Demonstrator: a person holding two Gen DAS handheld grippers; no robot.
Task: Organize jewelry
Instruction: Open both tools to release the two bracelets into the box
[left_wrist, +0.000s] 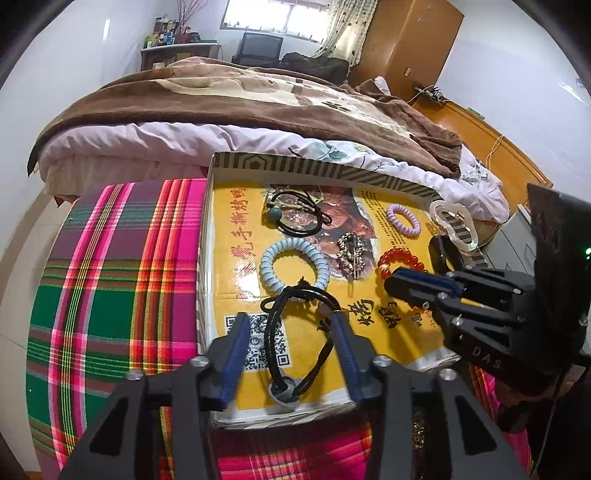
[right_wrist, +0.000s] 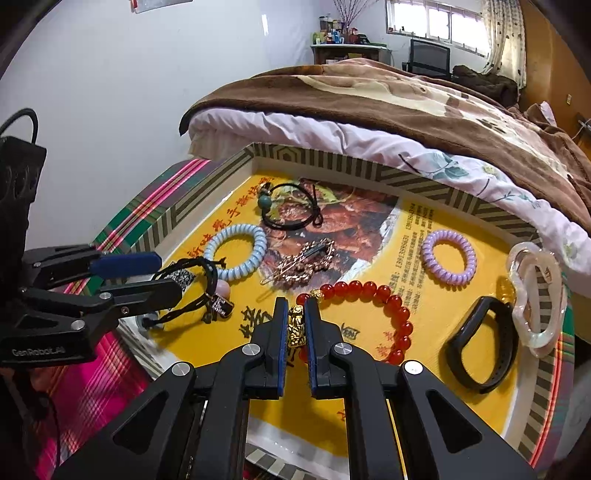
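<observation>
Right wrist view: red bead bracelet gripped by right gripper.
Left gripper is held apart over black cord bracelet.

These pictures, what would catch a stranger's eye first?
Probably the red bead bracelet in the middle of the yellow-lined tray, its gold charm pinched in the right gripper. To its left, the left gripper stands open around a black cord bracelet. A brown blanket fills the background.
</observation>
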